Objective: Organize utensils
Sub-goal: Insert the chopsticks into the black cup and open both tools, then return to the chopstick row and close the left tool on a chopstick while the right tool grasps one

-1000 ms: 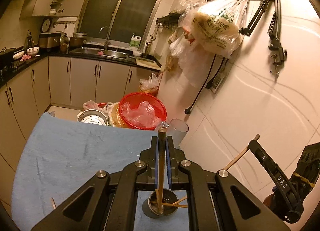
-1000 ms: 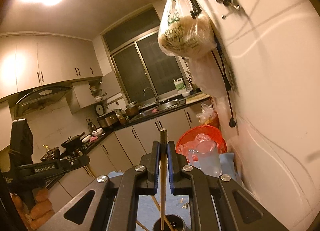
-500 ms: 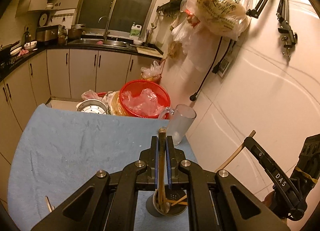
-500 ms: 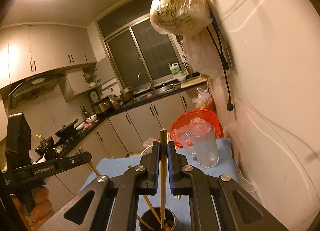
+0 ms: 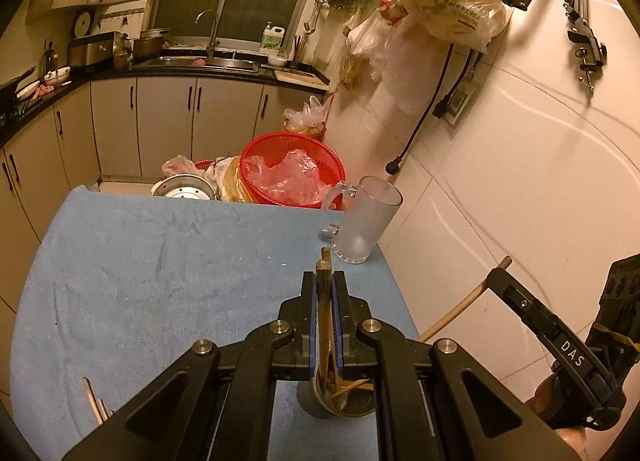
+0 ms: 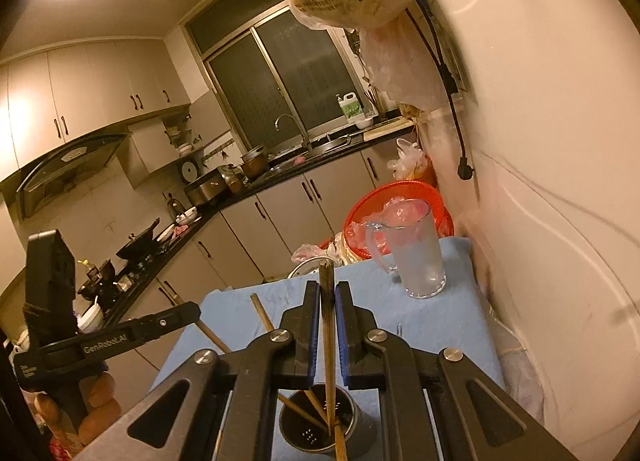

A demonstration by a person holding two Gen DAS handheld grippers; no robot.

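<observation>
My left gripper (image 5: 324, 281) is shut on a wooden chopstick (image 5: 323, 301) held upright, its lower end inside a dark metal utensil cup (image 5: 340, 397) that holds other chopsticks. My right gripper (image 6: 328, 293) stands over the same cup (image 6: 316, 425); its jaws are slightly parted around a chopstick (image 6: 327, 333) whose tip rests in the cup. The right gripper also shows at the right edge of the left wrist view (image 5: 500, 273). The left gripper shows at the left of the right wrist view (image 6: 188, 311).
A frosted glass mug (image 5: 366, 221) stands at the far right corner of the blue cloth-covered table (image 5: 160, 281). A red basket with plastic bags (image 5: 292, 169) sits beyond the table. Metal utensils (image 5: 94, 401) lie at the cloth's near left. The tiled wall is close on the right.
Both grippers have lowered and tilted down toward the cup. The right jaws have opened a little around the chopstick, which now stands in the cup.
</observation>
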